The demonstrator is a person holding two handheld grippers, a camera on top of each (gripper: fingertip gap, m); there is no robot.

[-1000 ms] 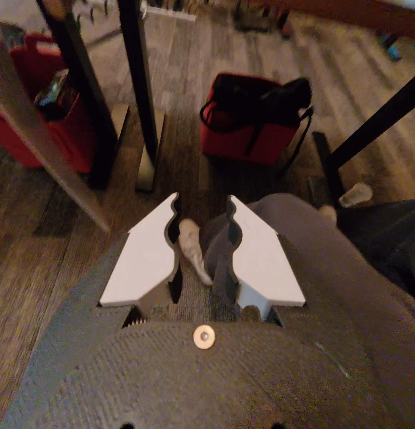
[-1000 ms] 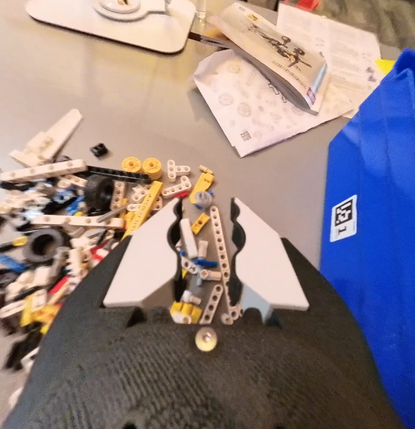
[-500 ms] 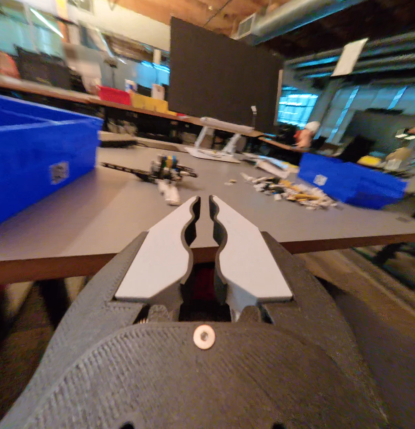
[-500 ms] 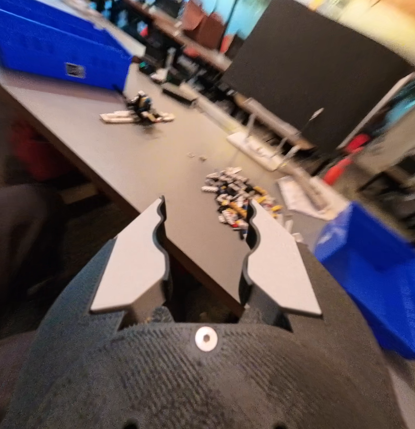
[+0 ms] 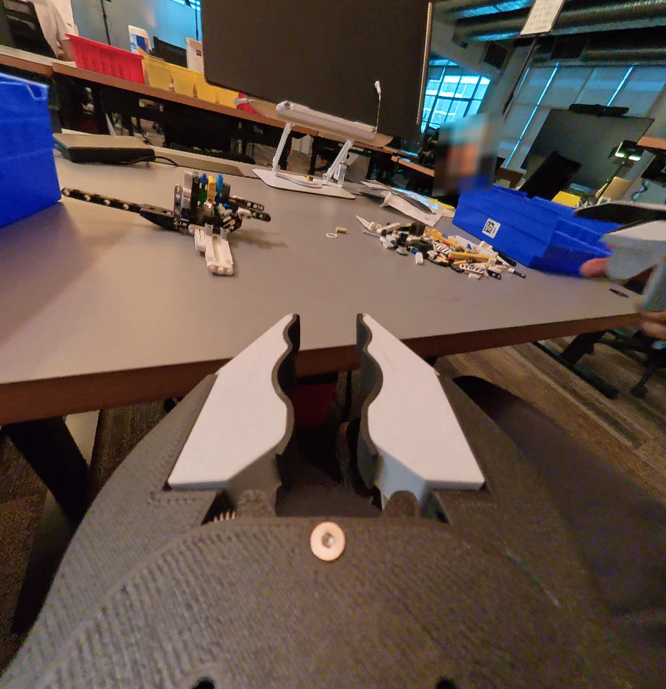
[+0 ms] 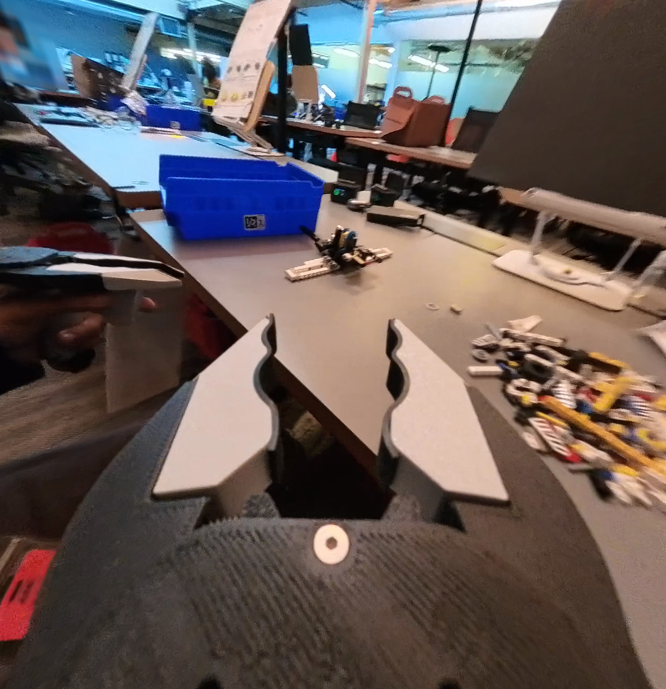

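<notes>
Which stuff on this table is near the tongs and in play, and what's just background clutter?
Near the tongs, both open and empty:
left tongs
right tongs
part-built brick model
loose brick pile

Lying about:
blue bins
white stand
paper sheets
grey table

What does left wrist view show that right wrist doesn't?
Left wrist only: red and yellow bins on the far table, and a blue bin beyond the loose parts.

Right wrist only: brown bags on a far table and a red tag low at left.

Both: grey table, part-built brick model, pile of loose bricks, white stand. Both grippers, left and right, are open with nothing between the fingers.
</notes>
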